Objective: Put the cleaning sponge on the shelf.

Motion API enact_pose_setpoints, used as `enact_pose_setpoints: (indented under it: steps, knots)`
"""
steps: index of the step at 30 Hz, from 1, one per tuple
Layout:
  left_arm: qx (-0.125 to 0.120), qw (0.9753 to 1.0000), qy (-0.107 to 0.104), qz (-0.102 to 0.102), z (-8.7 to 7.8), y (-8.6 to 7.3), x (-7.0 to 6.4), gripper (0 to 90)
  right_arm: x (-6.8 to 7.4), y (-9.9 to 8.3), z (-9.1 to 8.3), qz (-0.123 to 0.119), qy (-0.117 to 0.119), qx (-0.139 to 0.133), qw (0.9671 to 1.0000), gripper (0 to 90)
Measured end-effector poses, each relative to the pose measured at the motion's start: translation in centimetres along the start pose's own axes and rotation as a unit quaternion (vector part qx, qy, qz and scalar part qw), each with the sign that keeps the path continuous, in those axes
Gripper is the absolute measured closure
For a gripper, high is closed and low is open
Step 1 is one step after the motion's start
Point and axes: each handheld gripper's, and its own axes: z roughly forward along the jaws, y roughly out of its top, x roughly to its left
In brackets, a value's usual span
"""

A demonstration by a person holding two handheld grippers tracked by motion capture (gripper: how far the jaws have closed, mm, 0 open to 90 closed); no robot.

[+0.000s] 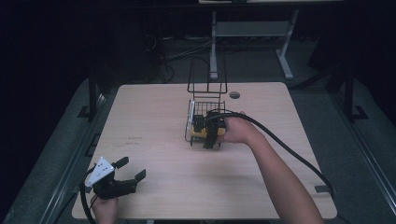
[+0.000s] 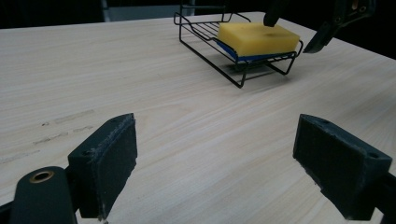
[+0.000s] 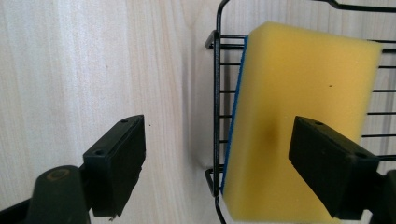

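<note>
Yellow sponge (image 3: 299, 126) lies flat in wire basket (image 1: 206, 122) mid-table; right gripper (image 1: 211, 133) hovers directly above basket, jaws wide, holding nothing, likely releasing or about to grasp; left gripper (image 1: 125, 173) idle, wide open, empty, well short of basket near table's front edge.

I counted one yellow sponge (image 3: 299, 126) under my right gripper (image 3: 219, 158), lying in the one black wire basket (image 2: 201, 35) ahead of my left gripper (image 2: 215, 161). That made two grippers in my hands, each with two black jaws standing apart, and one wooden table (image 1: 154, 140) beneath both.
</note>
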Motion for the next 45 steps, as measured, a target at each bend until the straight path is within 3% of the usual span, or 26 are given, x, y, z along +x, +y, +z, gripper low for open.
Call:
enact_pose_setpoints:
  steps: [13,25,45]
  knots:
    - [0.003,1.0000,0.001,0.003,-0.1,0.0,-0.1,12.9,1.4,0.4,0.2,-0.021,0.007,-0.003,0.9998,18.8]
    - [0.004,1.0000,0.001,0.007,0.0,0.0,-0.1,13.0,2.1,-0.3,0.4,-0.013,0.012,-0.002,0.9998,18.8]
    - [0.004,1.0000,-0.001,0.007,0.2,0.1,-0.2,13.0,3.6,0.0,0.5,-0.011,0.023,-0.002,0.9997,18.5]
